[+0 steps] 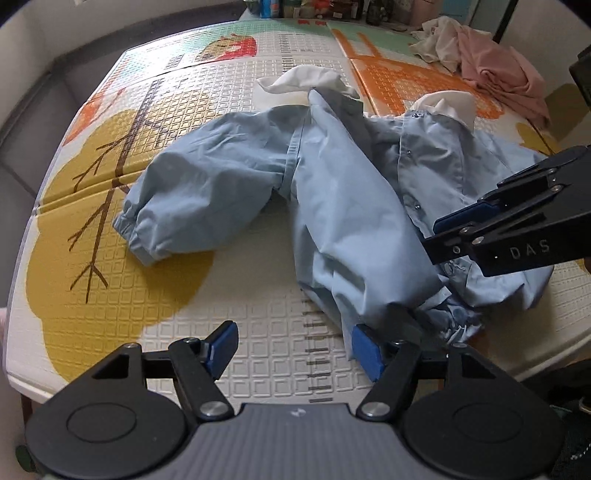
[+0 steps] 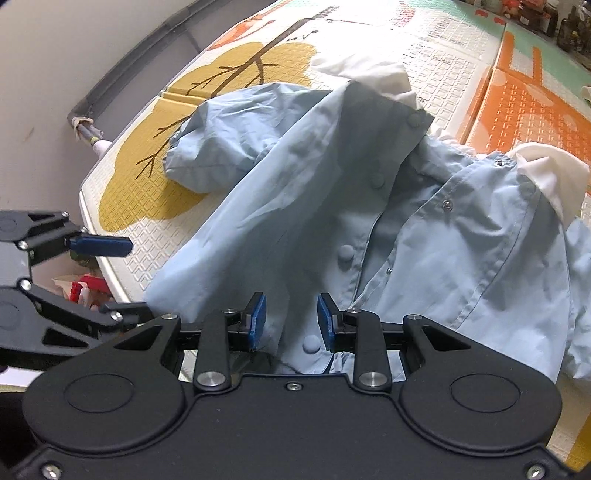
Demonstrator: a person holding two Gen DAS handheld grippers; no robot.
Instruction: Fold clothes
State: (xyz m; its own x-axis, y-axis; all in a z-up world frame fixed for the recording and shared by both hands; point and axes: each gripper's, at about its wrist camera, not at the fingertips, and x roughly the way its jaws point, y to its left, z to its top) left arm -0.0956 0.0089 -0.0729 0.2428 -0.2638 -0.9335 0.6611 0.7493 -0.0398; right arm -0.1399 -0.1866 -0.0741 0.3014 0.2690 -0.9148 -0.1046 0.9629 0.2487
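Note:
A light blue jacket with white collar pieces lies crumpled on the patterned play mat, one sleeve stretched to the left. My left gripper is open over bare mat at the jacket's near hem; its right pad is against the fabric edge. In the right wrist view the snap-button front of the jacket runs up between the pads of my right gripper, which is shut on it. The left gripper shows at the left, open beside the mat edge.
A heap of pink and white clothes lies at the mat's far right. Bottles line the back. The mat edge drops off at the left, with red and white items below it.

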